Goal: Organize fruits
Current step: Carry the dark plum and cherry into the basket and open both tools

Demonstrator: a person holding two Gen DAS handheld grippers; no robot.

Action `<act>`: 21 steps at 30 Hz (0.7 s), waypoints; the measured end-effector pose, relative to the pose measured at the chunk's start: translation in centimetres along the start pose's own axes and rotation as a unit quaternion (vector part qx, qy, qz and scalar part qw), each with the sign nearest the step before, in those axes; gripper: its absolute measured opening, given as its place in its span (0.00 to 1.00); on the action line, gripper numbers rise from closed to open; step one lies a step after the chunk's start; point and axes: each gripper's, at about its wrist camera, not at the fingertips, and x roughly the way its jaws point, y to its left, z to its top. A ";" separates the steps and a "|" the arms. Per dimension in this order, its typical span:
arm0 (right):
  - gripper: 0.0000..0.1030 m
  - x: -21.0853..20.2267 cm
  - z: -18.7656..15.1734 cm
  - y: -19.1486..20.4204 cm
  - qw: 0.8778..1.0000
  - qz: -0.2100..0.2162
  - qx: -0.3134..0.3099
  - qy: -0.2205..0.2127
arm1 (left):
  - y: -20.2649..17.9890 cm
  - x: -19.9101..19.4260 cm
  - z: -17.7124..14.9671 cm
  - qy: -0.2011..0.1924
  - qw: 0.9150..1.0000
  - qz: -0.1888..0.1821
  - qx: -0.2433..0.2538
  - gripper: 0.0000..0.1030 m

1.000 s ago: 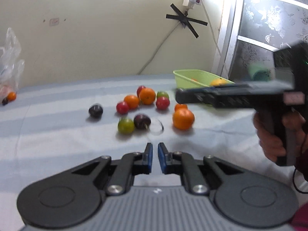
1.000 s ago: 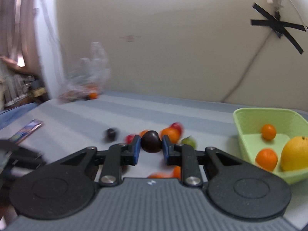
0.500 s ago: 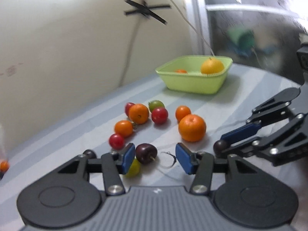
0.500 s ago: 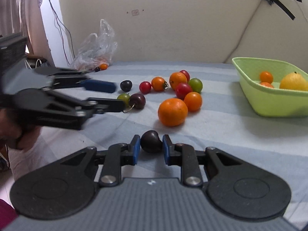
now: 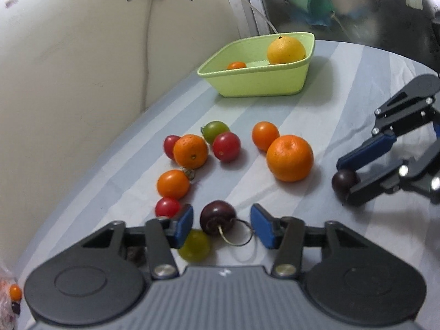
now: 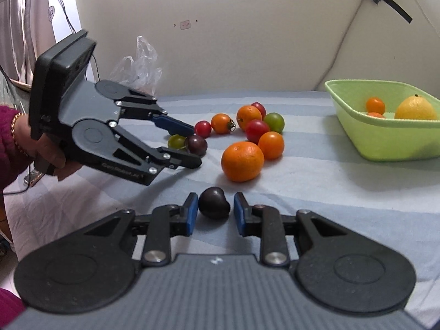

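Note:
My left gripper (image 5: 221,224) is open around a dark purple plum (image 5: 217,216) with a wire ring, not touching it; it also shows in the right wrist view (image 6: 189,144). My right gripper (image 6: 215,210) stands open with a dark plum (image 6: 214,203) resting on the cloth between its pads; the plum also shows in the left wrist view (image 5: 343,181). A big orange (image 5: 290,158) and several small red, orange and green fruits lie in between. A green basket (image 5: 261,81) at the far end holds a yellow orange (image 5: 286,51) and small oranges.
A striped blue-grey cloth (image 6: 343,187) covers the table. A clear plastic bag (image 6: 137,66) sits at the far left by the wall. A green fruit (image 5: 194,244) lies under my left gripper's left finger.
My right gripper has opened and let the dark plum down onto the cloth. My left gripper has moved closer around the ringed plum.

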 end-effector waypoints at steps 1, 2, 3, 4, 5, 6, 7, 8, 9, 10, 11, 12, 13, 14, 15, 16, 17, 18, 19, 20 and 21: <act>0.30 0.0 0.0 0.0 1.000 0.000 -0.001 0.000 | 0.0 0.2 0.3 0.002 1.000 0.000 0.004 0.38; 0.30 0.1 0.1 0.0 1.000 0.000 0.000 0.000 | -0.1 0.3 0.6 0.005 1.000 0.002 0.012 0.35; 0.30 0.0 0.1 0.0 1.000 -0.001 0.001 -0.001 | -0.2 0.3 0.8 0.005 1.000 0.004 0.018 0.33; 0.30 0.0 0.0 0.0 1.000 -0.002 0.003 -0.003 | 0.0 0.4 1.0 0.004 1.000 -0.001 0.016 0.31; 0.30 -0.1 0.0 0.0 1.000 -0.003 0.005 -0.005 | 0.3 0.4 1.2 0.004 1.000 -0.017 0.002 0.31; 0.30 -0.2 0.0 -0.1 1.000 -0.004 0.006 -0.007 | 0.6 0.4 1.3 0.001 0.999 -0.030 -0.011 0.31; 0.30 -0.3 0.0 0.0 1.000 -0.006 0.006 -0.009 | 0.5 0.4 1.3 -0.001 0.999 -0.036 -0.020 0.31; 0.31 -0.4 0.0 0.0 1.000 -0.006 0.006 -0.011 | 0.3 0.4 1.2 -0.002 0.999 -0.029 -0.019 0.31; 0.31 -0.4 0.0 0.0 1.000 -0.007 0.006 -0.011 | 0.0 0.5 1.2 -0.003 1.000 -0.019 -0.013 0.31; 0.31 -0.4 0.0 0.0 1.000 -0.006 0.004 -0.011 | -0.3 0.7 1.1 -0.002 1.000 -0.011 -0.011 0.34; 0.31 -0.4 0.0 -0.1 1.000 -0.003 0.002 -0.008 | -0.5 0.8 1.0 0.005 1.000 -0.002 -0.012 0.36; 0.31 -0.3 0.0 0.0 1.000 -0.002 0.000 -0.005 | -0.6 0.8 0.9 0.002 1.000 0.000 -0.017 0.35; 0.31 -0.2 0.0 0.1 1.000 0.000 -0.004 -0.001 | -0.5 0.9 0.9 0.003 1.000 0.000 -0.024 0.35; 0.31 -0.1 0.0 0.2 1.000 0.004 -0.010 0.003 | -0.4 0.9 0.9 0.006 1.000 0.000 -0.031 0.35; 0.33 0.0 0.0 0.3 1.000 0.007 -0.017 0.008 | -0.3 1.0 1.1 0.008 0.999 0.001 -0.035 0.35; 0.35 0.1 0.0 0.5 1.000 0.007 -0.023 0.011 | -0.5 0.9 1.2 0.007 0.999 0.004 -0.036 0.32; 0.38 0.2 0.0 0.7 0.999 0.008 -0.030 0.013 | -0.7 0.7 1.2 0.004 0.999 0.006 -0.036 0.30; 0.38 0.2 0.0 0.8 0.999 0.008 -0.035 0.014 | -0.9 0.5 1.2 0.002 0.999 -0.001 -0.038 0.30; 0.38 0.2 0.0 0.9 0.999 0.005 -0.040 0.014 | -1.2 0.1 1.3 -0.001 0.999 -0.009 -0.044 0.30; 0.38 0.2 -0.1 1.0 0.999 0.003 -0.045 0.013 | -1.5 -0.2 1.2 -0.005 0.999 -0.011 -0.046 0.30; 0.28 0.1 -0.1 1.1 0.999 0.001 -0.050 0.013 | -1.8 -0.5 1.2 -0.007 0.999 -0.009 -0.046 0.30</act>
